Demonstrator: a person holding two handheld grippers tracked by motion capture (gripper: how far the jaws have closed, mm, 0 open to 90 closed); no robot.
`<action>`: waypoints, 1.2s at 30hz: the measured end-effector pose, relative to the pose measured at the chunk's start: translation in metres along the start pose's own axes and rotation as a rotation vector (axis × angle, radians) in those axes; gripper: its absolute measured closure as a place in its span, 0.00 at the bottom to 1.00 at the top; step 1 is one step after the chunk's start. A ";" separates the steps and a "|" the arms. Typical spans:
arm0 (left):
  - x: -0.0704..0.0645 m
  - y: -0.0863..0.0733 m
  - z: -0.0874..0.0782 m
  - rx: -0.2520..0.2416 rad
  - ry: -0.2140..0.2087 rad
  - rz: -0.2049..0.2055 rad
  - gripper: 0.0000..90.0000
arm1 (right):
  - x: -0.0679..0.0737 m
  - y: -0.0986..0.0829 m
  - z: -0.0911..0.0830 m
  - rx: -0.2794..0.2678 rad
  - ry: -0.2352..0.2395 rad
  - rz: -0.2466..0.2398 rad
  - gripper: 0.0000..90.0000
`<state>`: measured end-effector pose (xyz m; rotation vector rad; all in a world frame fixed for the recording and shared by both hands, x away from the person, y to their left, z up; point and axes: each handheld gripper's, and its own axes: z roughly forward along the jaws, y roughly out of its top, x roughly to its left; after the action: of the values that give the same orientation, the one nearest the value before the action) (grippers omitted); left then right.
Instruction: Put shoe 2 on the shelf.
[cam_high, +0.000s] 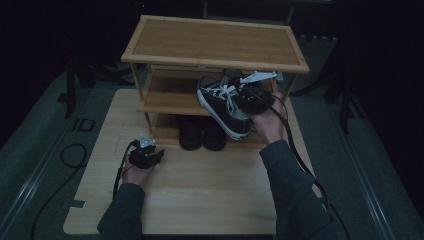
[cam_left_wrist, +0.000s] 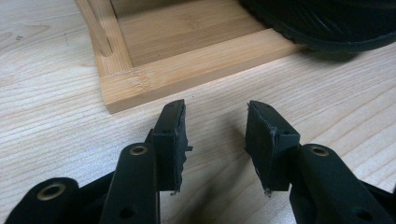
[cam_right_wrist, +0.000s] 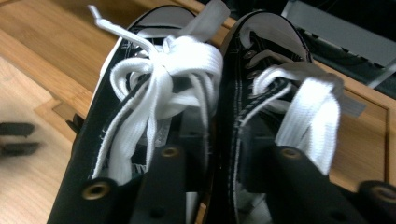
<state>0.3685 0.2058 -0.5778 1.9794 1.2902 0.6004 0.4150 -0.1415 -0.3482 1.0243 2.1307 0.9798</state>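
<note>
Nearest me, the left gripper (cam_high: 146, 156) rested on the pale wooden table (cam_high: 200, 195), jaws apart and empty. Farther off, the right gripper (cam_right_wrist: 223, 140) pinched the inner collars of a pair of black canvas sneakers with white laces (cam_high: 223, 104), held beside the bamboo shoe rack's middle shelf (cam_high: 170, 97). They looked light and floppy; the stiffer collar edges seemed the best hold.

The high view is looking forward and down on the pale wooden table (cam_high: 200, 190); both gripper views are looking close along their jaws, sharing the three-tier bamboo shoe rack (cam_high: 215, 45) (cam_left_wrist: 187, 70) (cam_right_wrist: 42, 56).
</note>
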 end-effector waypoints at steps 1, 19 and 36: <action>0.000 0.000 0.000 0.000 0.000 0.000 0.65 | 0.000 0.000 0.000 0.000 0.000 0.000 0.79; 0.000 0.000 0.000 0.002 0.002 0.000 0.65 | -0.009 0.012 -0.025 0.068 0.081 -0.122 0.65; -0.002 0.000 -0.001 0.000 0.015 -0.018 0.66 | -0.016 0.008 -0.040 0.045 0.145 -0.141 0.80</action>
<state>0.3673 0.2046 -0.5775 1.9651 1.3158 0.6075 0.3973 -0.1658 -0.3160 0.8327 2.3181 0.9673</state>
